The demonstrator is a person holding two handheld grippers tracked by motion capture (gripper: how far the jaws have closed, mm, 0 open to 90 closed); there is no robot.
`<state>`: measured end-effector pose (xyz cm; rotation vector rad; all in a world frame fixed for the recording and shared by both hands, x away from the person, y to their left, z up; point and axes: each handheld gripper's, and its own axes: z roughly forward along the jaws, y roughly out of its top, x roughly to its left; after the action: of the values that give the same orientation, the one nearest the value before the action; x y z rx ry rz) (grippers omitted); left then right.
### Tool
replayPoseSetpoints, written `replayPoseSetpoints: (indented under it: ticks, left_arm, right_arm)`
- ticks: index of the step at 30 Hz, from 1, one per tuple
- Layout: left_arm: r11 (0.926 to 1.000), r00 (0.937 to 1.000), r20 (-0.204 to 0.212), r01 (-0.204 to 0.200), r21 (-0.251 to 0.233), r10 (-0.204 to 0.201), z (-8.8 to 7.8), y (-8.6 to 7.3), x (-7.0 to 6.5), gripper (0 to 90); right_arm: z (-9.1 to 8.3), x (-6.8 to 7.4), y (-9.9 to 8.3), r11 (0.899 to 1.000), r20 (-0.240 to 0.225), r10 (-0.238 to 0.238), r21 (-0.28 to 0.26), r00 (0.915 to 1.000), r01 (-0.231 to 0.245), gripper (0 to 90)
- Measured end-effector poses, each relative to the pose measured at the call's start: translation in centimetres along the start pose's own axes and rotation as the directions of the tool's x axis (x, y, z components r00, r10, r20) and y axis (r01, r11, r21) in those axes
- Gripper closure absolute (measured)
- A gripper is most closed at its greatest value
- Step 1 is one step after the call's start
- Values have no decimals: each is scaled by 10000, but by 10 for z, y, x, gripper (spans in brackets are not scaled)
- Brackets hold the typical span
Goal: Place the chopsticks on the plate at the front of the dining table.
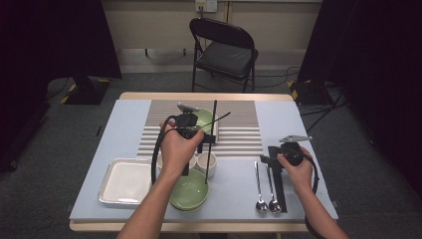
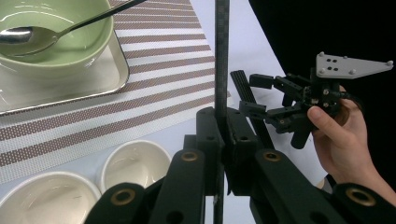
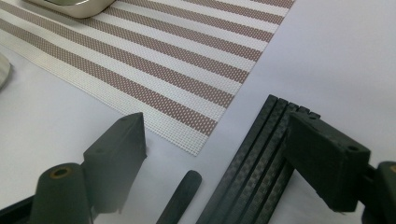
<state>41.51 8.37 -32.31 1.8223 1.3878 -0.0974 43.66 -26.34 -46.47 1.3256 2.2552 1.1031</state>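
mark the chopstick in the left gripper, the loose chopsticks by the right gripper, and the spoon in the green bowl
black chopstick (image 2: pixel 221 56), left gripper view, mid shaft above the jaws
chopstick bundle (image 3: pixel 254 163), right gripper view, middle of the sticks
spoon (image 2: pixel 21 37), left gripper view, its bowl

Left forearm comes in from bottom centre, angled forward. Left hand (image 1: pixel 178 147) wraps the left gripper (image 1: pixel 206 138) body, jaws pinched nearly together with a thin black strip clamped upright between them. Right forearm enters from bottom right, right hand (image 1: pixel 294 169) gripping the right gripper (image 1: pixel 265 160) from behind, grey plate on top, jaws pointing left and low. In my right gripper view its jaws stand wide apart, pads touching nothing.
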Motion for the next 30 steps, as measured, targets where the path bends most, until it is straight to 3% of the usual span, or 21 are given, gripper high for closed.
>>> replayPoseSetpoints:
  ticks: [11, 30]
  left_arm:
    - [9998, 9998, 22, 176, -26, -176, -5, 1, 5, 861]
    - [9997, 9997, -39, 243, -71, -243, -12, 3, 8, 861]
  right_arm:
    - [0, 0, -6, 9993, 346, -358, -62, 9988, 360, 196]
    - [-2, -6, -17, 9996, 637, -285, -9, 9976, 286, 189]
